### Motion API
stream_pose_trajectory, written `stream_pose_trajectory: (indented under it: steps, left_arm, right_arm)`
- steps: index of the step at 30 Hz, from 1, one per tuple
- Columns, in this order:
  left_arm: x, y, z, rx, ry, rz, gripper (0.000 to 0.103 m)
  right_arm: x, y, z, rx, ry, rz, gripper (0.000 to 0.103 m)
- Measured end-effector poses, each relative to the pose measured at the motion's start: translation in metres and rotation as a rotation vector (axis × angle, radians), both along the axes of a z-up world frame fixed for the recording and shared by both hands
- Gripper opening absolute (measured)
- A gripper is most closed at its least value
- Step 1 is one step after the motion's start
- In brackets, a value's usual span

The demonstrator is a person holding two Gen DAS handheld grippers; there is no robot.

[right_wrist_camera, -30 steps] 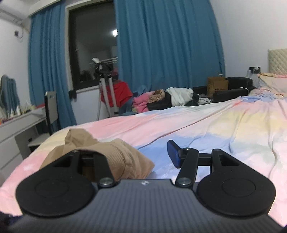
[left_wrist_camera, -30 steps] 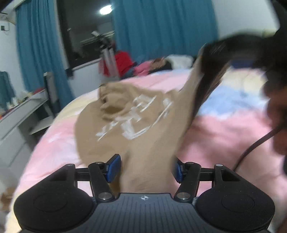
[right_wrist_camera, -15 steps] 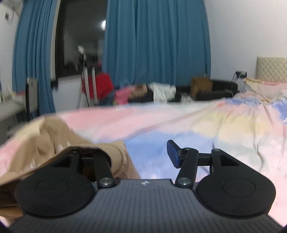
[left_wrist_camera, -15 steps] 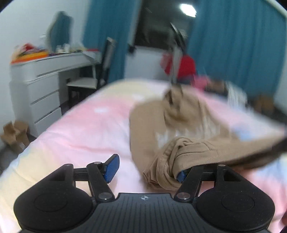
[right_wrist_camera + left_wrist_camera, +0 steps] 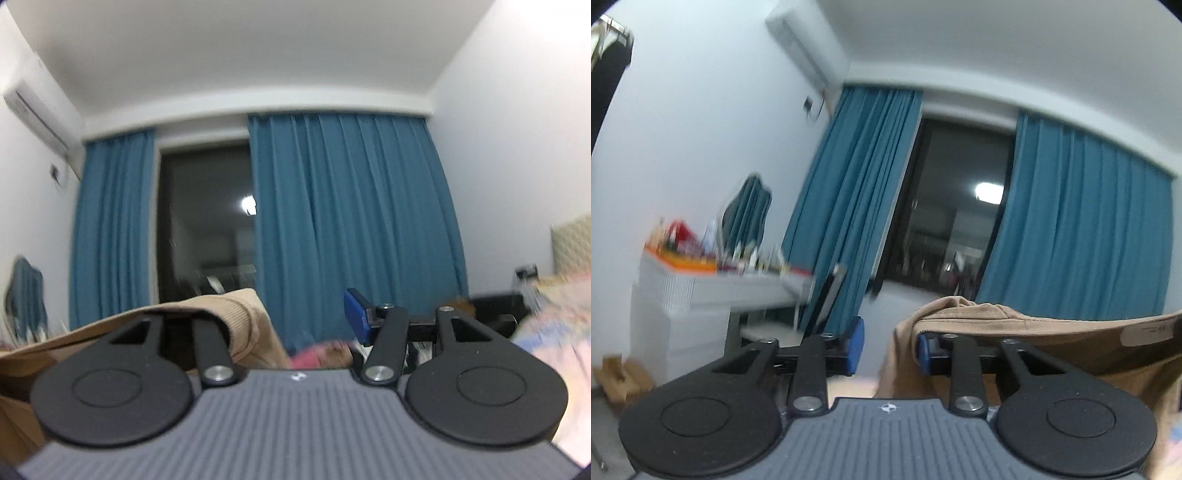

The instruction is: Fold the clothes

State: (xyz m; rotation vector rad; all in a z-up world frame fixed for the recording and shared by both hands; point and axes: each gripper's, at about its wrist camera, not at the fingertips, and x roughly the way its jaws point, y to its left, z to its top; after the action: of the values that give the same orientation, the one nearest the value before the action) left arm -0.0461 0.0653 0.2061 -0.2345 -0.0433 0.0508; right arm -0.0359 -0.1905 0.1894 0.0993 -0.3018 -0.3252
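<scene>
Left wrist view: your left claw (image 5: 888,345) points about level toward the dark window (image 5: 955,218). Its jaws have just been closing, yet a clear gap stands between the two blue pads (image 5: 857,343). The tan garment (image 5: 1008,325) drapes over the right finger only; its ribbed edge hangs down at the inner face of that pad, and whether any cloth is pinched you cannot tell from this view. The garment runs off to the right of the claw, a pale label showing on it. Left of the window hang the blue curtains (image 5: 849,206); further left stands a white counter (image 5: 713,291) with blurred small items on top.

Right wrist view: your right claw (image 5: 303,314) is tilted slightly upward toward the same window (image 5: 207,221). Its jaws stand wide apart. The tan garment (image 5: 236,317) lies over the left finger, covering its pad, and trails out of frame to the left; the right pad (image 5: 354,310) is bare. Nothing is pressed between them. Right of the window, at the frame edge, a pastel bedspread (image 5: 554,332) appears, blurred.
</scene>
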Motion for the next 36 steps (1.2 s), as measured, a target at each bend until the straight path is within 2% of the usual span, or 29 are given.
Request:
stream_pose_trajectory:
  steps: [7, 11, 15, 18, 22, 27, 29, 32, 36]
  left_arm:
    - [-0.049, 0.006, 0.126, 0.048, -0.145, -0.08, 0.031]
    - [-0.074, 0.001, 0.184, 0.064, -0.204, -0.116, 0.035]
    - [-0.074, -0.015, 0.216, 0.113, -0.21, -0.111, 0.036]
    - [-0.054, -0.022, 0.22, 0.121, -0.175, -0.119, 0.036]
    - [-0.008, -0.021, 0.207, 0.116, -0.119, -0.123, 0.038]
    - [0.084, -0.025, 0.157, 0.129, -0.036, -0.107, 0.041]
    - [0.128, -0.026, 0.127, 0.139, -0.007, -0.093, 0.045]
    - [0.195, -0.028, 0.071, 0.172, 0.034, -0.085, 0.046]
    - [0.273, -0.034, -0.023, 0.191, 0.122, -0.077, 0.046]
  right_arm:
    - [-0.061, -0.017, 0.101, 0.06, -0.093, 0.076, 0.057]
    - [-0.089, -0.031, 0.148, 0.095, -0.128, 0.11, 0.058]
    - [-0.096, -0.041, 0.181, 0.085, -0.115, 0.119, 0.059]
    - [-0.089, -0.043, 0.19, 0.055, -0.089, 0.115, 0.059]
    - [-0.054, -0.046, 0.181, 0.032, -0.025, 0.104, 0.06]
    - [0.023, -0.055, 0.145, 0.026, 0.079, 0.07, 0.06]
    - [0.064, -0.061, 0.121, 0.038, 0.121, 0.06, 0.062]
    - [0.127, -0.07, 0.069, 0.058, 0.173, 0.046, 0.063]
    - [0.207, -0.074, -0.018, 0.047, 0.239, 0.018, 0.063]
